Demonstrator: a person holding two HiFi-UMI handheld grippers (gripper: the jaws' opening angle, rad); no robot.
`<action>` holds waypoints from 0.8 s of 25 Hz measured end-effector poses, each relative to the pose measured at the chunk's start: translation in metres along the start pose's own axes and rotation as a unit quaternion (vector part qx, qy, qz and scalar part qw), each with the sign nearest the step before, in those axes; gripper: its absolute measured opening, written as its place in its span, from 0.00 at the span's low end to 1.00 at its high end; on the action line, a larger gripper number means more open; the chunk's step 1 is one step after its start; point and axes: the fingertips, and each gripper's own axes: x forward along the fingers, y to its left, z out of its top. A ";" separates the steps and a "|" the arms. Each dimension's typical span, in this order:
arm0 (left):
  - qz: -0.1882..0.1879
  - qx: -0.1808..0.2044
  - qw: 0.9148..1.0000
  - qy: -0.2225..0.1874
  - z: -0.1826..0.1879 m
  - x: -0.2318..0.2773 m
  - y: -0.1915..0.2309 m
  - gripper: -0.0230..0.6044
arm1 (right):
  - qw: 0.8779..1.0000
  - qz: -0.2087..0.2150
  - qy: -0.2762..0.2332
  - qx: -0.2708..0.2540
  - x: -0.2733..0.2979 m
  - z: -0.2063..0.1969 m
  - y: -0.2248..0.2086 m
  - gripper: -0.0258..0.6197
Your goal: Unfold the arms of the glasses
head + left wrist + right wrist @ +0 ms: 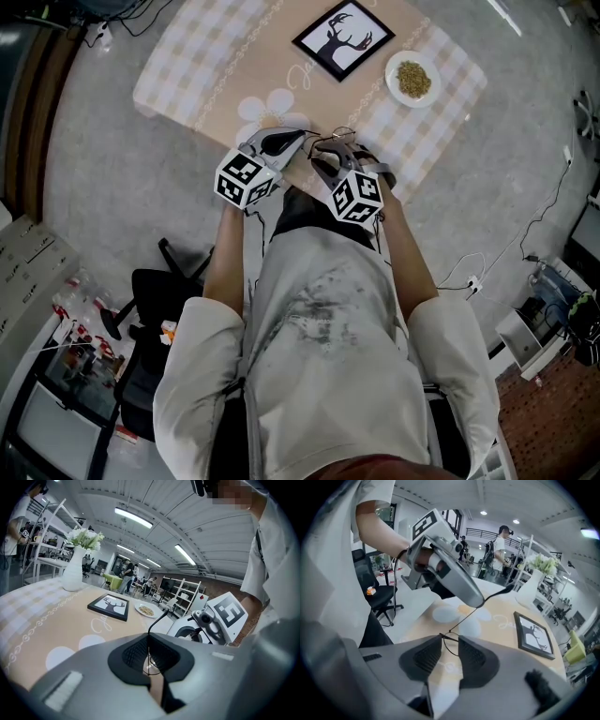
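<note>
The glasses (462, 620) are of thin dark wire, with a rounded rim and a black tip on one arm. They hang over the near edge of the table (234, 84), at 12 o'clock from the person. The left gripper (149, 651) pinches the wire of one arm. The right gripper (449, 643) has its jaws spread, and the rim sits between them without being pressed.

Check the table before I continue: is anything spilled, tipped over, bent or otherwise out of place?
Nothing stands out. The framed deer picture lies flat, the plate keeps its grains, the vase stands upright. The glasses look unbent, pinched by the left gripper, one lens between the right gripper's open fingers.
</note>
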 end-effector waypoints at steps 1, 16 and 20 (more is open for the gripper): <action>0.000 0.000 1.000 0.000 0.000 0.000 0.000 0.06 | 1.000 0.002 0.001 -0.004 0.001 0.000 0.001 0.22; 0.000 -0.007 1.000 -0.001 0.000 0.001 0.001 0.06 | 0.996 0.003 0.029 -0.079 0.017 0.002 0.014 0.23; 0.001 -0.008 1.000 -0.003 0.000 0.001 0.000 0.06 | 0.996 -0.008 0.028 -0.085 0.016 0.004 0.011 0.15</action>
